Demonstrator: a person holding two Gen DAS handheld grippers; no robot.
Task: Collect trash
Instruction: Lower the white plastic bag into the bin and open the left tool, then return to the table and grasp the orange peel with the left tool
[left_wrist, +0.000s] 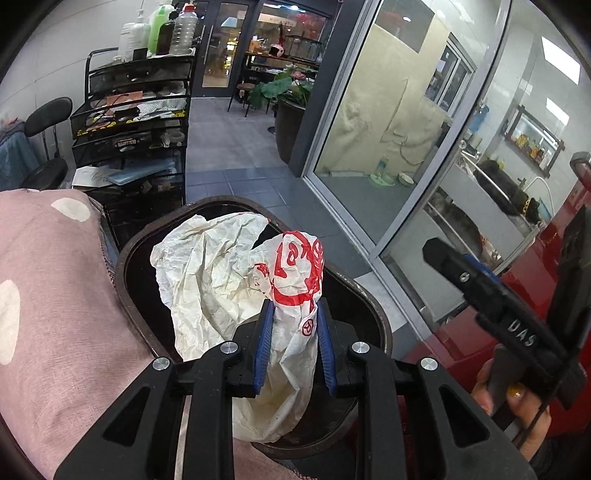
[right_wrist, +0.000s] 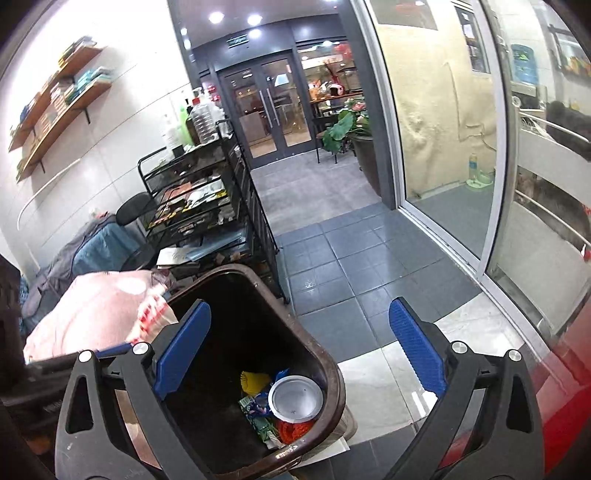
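Observation:
My left gripper (left_wrist: 294, 314) is shut on a crumpled white paper wrapper with red print (left_wrist: 236, 280) and holds it right over the open brown trash bin (left_wrist: 125, 254). The right gripper shows at the right of the left wrist view (left_wrist: 461, 273), held in a hand. In the right wrist view my right gripper (right_wrist: 299, 347) is open and empty above the same bin (right_wrist: 332, 373). Inside the bin lie a white cup lid (right_wrist: 295, 398), a yellow scrap (right_wrist: 253, 382) and green and orange wrappers (right_wrist: 266, 424). The held wrapper peeks in at the left (right_wrist: 153, 317).
A pink polka-dot cushion (left_wrist: 55, 295) lies left of the bin. A black mesh cart (right_wrist: 199, 199) with bottles stands behind it. Glass partitions (right_wrist: 450, 147) run along the right, a red surface (left_wrist: 535, 258) at far right. Grey floor tiles (right_wrist: 343, 258) lead to glass doors and a potted plant (right_wrist: 347, 129).

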